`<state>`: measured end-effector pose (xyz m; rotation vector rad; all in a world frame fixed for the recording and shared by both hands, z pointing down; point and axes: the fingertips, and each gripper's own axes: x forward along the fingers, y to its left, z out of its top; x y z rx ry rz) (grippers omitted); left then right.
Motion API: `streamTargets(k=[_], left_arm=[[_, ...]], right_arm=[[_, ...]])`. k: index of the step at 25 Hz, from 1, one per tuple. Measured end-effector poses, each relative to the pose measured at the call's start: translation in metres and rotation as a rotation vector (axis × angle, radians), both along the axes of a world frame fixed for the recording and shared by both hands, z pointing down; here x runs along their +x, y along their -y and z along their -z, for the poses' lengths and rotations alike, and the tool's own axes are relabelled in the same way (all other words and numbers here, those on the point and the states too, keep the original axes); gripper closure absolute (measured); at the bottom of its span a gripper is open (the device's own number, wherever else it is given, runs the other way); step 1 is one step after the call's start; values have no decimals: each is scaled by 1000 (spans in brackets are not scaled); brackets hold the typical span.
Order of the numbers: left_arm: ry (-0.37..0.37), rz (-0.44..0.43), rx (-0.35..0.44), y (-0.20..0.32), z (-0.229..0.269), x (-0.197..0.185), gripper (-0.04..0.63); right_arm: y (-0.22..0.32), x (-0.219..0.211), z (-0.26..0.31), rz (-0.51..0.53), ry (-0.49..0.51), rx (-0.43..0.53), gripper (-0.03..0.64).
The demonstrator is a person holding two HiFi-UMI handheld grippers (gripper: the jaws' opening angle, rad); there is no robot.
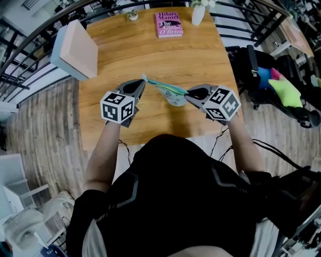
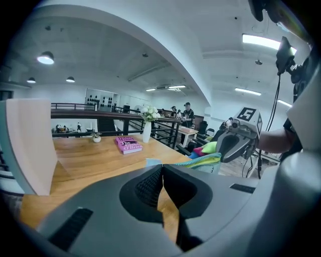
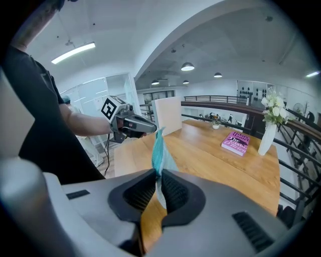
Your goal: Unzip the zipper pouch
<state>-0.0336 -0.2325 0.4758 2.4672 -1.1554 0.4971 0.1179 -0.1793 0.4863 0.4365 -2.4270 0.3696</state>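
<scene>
At the far left a pale slab [image 1: 75, 49] stands on edge at the corner of the tabletop [image 1: 125, 55], well clear of the work.

Next come the left tongs [image 1: 142, 83], angled in towards the middle. They are pinched right together on the very end of the zipper pouch [image 1: 168, 89]. A small corner of light blue shows at their tips. I'd guess that is the slider end, but the pull itself is too small to make out.

The pouch hangs between the two tools over the near half of the tabletop. Its teal zip edge is drawn out in a line and its paler body sags beneath. It seems to be off the wood. I'd say it is held taut like this so the zip runs straight and the slider can travel without the cloth bunching.

A pink book [image 1: 169, 24] lies at the far edge, untouched.

The right tongs [image 1: 189, 93] clamp the other end. They stand only narrowly apart, with the pouch's fabric nipped flat between the ribbed pads, which looks like the anchor hold.

Past them, a white vase [image 1: 198, 14] stands at the far rim.
</scene>
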Motion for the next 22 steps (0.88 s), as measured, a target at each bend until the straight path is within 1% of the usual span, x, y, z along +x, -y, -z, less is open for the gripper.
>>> streamTargets(k=[5,8,13,19,22], left_arm=[[-4,20,-13,-5,-5,-7,565],[-18,39,-27,-7,-11,-14,565],[-16,66,-45,-9,-19,-26,565],[-6,88,-43,-3,-17,-44,565],[8,105,-28,2,-13,-56,565]], right_arm=[[3,-3,-5,-1,10,-15,571],[6,-6,-9,-9,26,-33,571],[7,-16,-14,14,18,-45,571],[25,-31,-16,9,33,-63,571],[40,-43,-17,7,36,-54,571]])
